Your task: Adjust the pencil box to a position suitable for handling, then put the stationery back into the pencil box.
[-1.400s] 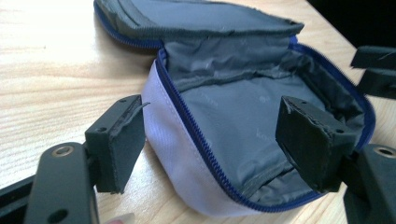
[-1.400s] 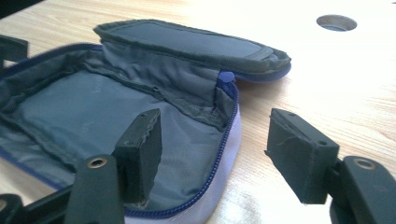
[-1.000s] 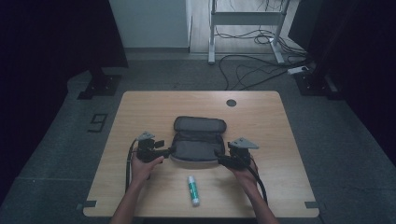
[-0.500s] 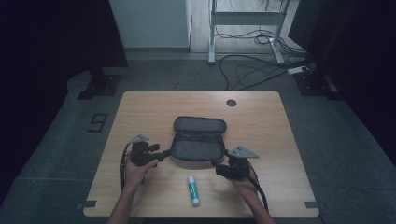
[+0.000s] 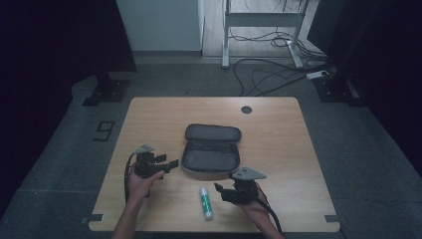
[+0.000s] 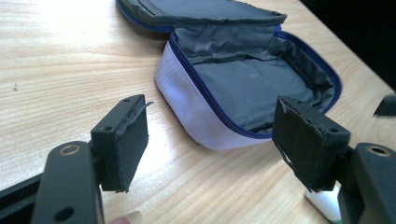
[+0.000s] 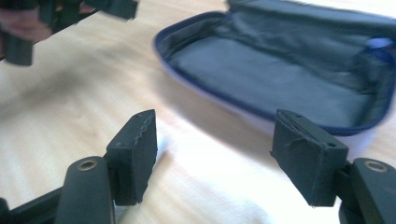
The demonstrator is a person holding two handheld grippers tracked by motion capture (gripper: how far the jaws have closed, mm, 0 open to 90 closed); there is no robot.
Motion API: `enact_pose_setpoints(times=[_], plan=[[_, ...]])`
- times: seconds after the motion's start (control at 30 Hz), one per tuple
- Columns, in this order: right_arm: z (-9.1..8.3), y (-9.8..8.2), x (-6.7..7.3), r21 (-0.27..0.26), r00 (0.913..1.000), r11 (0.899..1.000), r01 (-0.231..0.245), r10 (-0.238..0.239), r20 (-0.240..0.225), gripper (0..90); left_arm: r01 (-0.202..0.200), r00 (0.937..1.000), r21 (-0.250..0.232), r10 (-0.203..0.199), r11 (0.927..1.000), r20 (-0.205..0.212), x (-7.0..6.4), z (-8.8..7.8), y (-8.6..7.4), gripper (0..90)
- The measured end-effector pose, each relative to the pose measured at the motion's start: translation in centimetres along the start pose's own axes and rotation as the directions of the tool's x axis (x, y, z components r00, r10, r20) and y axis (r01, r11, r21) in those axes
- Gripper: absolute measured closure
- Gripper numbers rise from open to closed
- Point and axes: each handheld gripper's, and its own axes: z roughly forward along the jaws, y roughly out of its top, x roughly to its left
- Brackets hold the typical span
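Two grippers have both drawn back from the open pencil case (image 5: 211, 152), which I take as the landmark on the wooden table (image 5: 278, 129). Nearest to the person, in front of the case and a little to its right, the right gripper (image 5: 221, 191) has moved away from the case edge toward the person and now hovers low over the table with its jaws spread and nothing between them. Just to the left of it, also in front of the case, lies a white glue stick (image 5: 206, 202) with a green cap end, untouched. At the left side of the case, near but apart from it, the left gripper (image 5: 169, 163) points toward the case with its jaws wide apart and empty; a second ago it stood closer to the case. The case itself lies unzipped, its lid folded back to the far side, and its grey lining looks empty. My judgement is that the opening of the case is finished, and the next step is probably to take the glue stick, most likely with the right gripper.
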Motion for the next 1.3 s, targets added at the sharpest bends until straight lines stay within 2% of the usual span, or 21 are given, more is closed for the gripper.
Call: enact_pose_setpoints(times=[0.2,0.3,0.4,0.67,1.03,1.3], plan=[[-0.7,-1.7,2.0,0.023,0.9987,0.999,0.028,-0.027,-0.042,30.1,0.014,0.9997,-0.011,-0.014,0.9998,-0.019,-0.3,-0.9,-0.7,27.3],[-1.1,-2.6,2.6,0.037,0.9979,0.998,0.041,-0.039,-0.052,29.9,0.010,0.9994,0.007,-0.010,0.9999,-0.034,-0.1,-0.9,-1.2,27.3],[-1.1,-3.1,3.0,0.051,0.9976,0.998,0.044,-0.041,-0.056,29.8,0.027,0.9989,0.009,-0.027,0.9996,-0.038,0.4,-0.8,-1.5,27.3],[-0.2,-3.4,3.7,0.067,0.9979,0.996,0.052,-0.049,-0.043,29.2,0.041,0.9981,0.010,-0.041,0.9991,-0.047,1.2,-0.9,-2.1,27.9],[1.9,-3.6,5.0,0.109,0.9962,0.991,0.074,-0.069,-0.054,29.1,0.034,0.9982,0.008,-0.034,0.9994,-0.049,1.2,-0.9,-2.0,27.9],[3.1,-3.6,5.4,0.134,0.9967,0.988,0.081,-0.078,-0.022,30.3,0.025,0.9987,0.017,-0.024,0.9995,-0.044,1.0,-0.8,-2.0,27.9]])
